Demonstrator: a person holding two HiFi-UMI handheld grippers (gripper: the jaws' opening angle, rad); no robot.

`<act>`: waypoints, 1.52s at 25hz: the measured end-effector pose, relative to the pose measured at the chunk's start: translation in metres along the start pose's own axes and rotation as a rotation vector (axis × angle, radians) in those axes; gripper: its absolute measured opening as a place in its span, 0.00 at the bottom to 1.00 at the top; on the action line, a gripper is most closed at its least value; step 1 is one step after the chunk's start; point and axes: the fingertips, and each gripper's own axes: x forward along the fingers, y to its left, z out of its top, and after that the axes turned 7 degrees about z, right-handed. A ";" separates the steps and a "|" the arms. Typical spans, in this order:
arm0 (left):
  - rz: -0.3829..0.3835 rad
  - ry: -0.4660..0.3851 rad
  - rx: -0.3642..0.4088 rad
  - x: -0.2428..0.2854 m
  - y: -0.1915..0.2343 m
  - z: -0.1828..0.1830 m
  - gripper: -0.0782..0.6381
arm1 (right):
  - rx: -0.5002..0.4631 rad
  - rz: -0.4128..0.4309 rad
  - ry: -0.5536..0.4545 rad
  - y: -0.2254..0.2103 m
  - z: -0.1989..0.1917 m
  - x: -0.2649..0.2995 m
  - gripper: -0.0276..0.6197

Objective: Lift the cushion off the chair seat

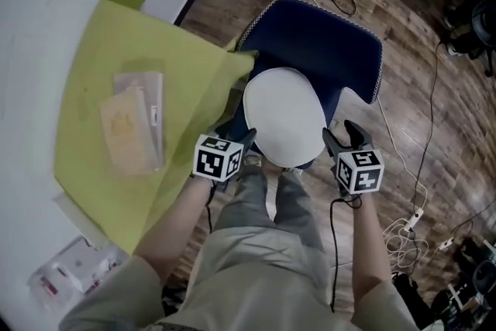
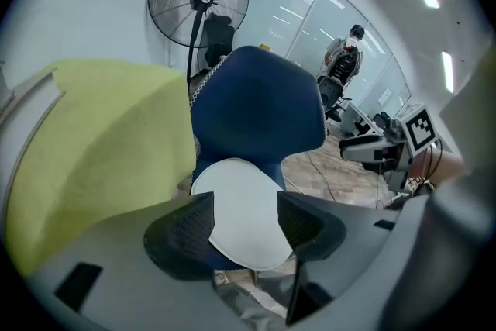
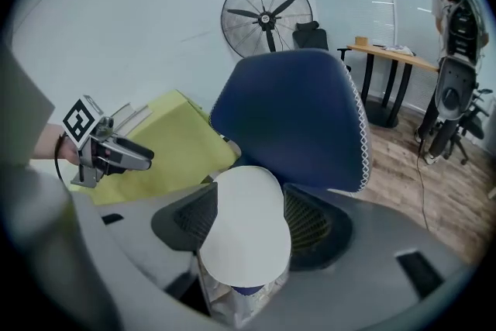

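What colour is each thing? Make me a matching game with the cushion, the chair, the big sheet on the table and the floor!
Things:
1. cushion
2. chair
3. sheet
4. floor

Colours:
A. brown wood
B. white
C. yellow-green
D. dark blue

Right pairs: 1-B, 2-D, 3-C, 4-A

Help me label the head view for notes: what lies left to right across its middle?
yellow sheet → left gripper → cushion → right gripper → power strip on the floor
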 end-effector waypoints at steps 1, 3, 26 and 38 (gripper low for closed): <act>0.002 0.007 -0.006 0.009 0.003 -0.002 0.45 | 0.000 -0.001 0.013 -0.005 -0.005 0.009 0.46; 0.013 0.014 -0.008 0.026 0.010 -0.007 0.45 | -0.001 0.000 0.035 -0.012 -0.015 0.028 0.46; -0.004 0.237 -0.338 0.205 0.078 -0.134 0.46 | 0.144 0.043 0.175 -0.101 -0.129 0.197 0.57; 0.040 0.306 -0.340 0.233 0.077 -0.159 0.46 | 0.177 -0.017 0.266 -0.104 -0.166 0.230 0.50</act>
